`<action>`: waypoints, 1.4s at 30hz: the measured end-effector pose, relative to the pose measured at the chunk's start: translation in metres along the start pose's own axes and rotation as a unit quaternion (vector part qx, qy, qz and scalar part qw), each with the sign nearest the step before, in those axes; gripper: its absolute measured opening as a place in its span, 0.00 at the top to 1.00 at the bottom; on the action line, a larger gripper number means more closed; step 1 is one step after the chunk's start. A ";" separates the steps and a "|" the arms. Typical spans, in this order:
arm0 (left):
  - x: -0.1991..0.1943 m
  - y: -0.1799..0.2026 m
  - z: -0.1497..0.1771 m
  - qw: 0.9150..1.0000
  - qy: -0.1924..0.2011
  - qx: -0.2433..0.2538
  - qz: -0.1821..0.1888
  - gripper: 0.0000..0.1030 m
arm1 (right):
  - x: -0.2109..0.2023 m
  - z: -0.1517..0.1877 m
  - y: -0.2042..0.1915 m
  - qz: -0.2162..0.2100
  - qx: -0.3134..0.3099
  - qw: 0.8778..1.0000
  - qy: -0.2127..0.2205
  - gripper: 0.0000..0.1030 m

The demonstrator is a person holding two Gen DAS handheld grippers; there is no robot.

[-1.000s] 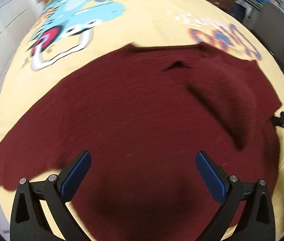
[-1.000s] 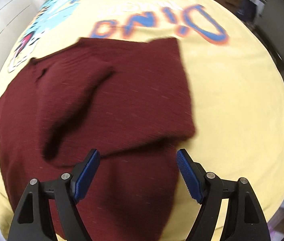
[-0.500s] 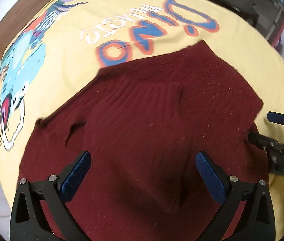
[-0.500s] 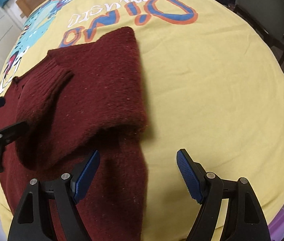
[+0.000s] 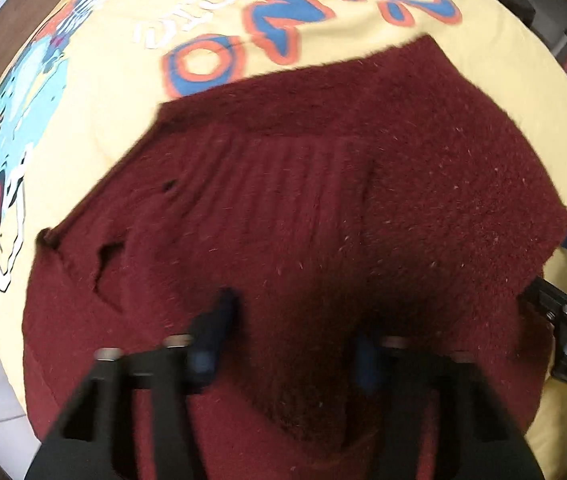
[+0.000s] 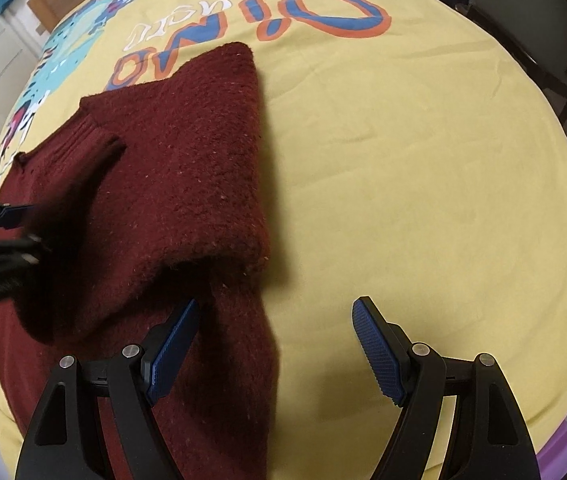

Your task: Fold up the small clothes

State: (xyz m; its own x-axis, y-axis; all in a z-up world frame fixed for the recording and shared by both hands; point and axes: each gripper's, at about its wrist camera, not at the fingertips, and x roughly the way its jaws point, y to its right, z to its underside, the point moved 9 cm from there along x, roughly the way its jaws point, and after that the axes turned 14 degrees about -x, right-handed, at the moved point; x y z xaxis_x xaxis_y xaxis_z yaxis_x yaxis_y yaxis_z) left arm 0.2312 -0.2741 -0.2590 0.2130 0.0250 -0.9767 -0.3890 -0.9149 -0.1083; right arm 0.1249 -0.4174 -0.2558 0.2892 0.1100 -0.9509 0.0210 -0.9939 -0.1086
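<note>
- The dark red sweater [image 6: 187, 168] lies on a yellow cloth [image 6: 403, 184] with a cartoon print, one side folded over the middle (ribbed edge showing).
- The left gripper [image 5: 287, 344] sits low over the sweater, fingers blurred, narrower apart; whether it pinches the knit I cannot tell.
- The right gripper [image 6: 275, 344] hangs wide open at the sweater's right edge, gripping nothing.

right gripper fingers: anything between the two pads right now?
Right wrist view: the right gripper is open; between its pads lie the maroon sweater's lower edge and bare yellow sheet.
</note>
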 end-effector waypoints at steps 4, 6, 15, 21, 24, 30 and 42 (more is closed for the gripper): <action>-0.012 -0.030 -0.006 0.999 0.019 -0.042 0.025 0.86 | 0.002 -0.010 -0.002 0.008 -0.013 1.000 0.005 0.23; -0.021 -0.050 -0.007 0.996 0.038 -0.065 0.037 0.86 | 0.005 -0.017 -0.004 0.011 -0.018 1.000 0.003 0.25; -0.041 -0.135 0.022 0.978 0.090 -0.171 0.073 0.86 | 0.009 -0.032 -0.011 0.016 -0.027 0.999 -0.006 0.83; -0.052 -0.158 0.077 0.962 0.075 -0.248 0.091 0.86 | 0.015 -0.028 -0.020 0.018 -0.039 0.999 -0.014 0.83; -0.053 -0.161 0.104 0.953 0.053 -0.279 0.111 0.83 | 0.018 -0.029 -0.022 0.019 -0.036 0.999 -0.016 0.83; -0.038 -0.164 0.122 0.948 0.025 -0.294 0.118 0.72 | 0.014 -0.025 -0.025 0.021 -0.039 0.999 -0.019 0.83; -0.062 -0.224 0.149 0.939 0.041 -0.330 0.089 0.08 | -0.006 -0.019 -0.035 0.035 -0.050 0.998 -0.012 0.62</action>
State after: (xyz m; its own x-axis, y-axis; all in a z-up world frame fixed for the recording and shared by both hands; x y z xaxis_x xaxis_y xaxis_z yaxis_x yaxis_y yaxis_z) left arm 0.1714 -0.0101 -0.2015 0.2756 -0.1579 -0.9482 0.2088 -0.9530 0.2194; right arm 0.1409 -0.3833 -0.2406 0.2696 0.0391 -0.9622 0.0981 -0.9951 -0.0130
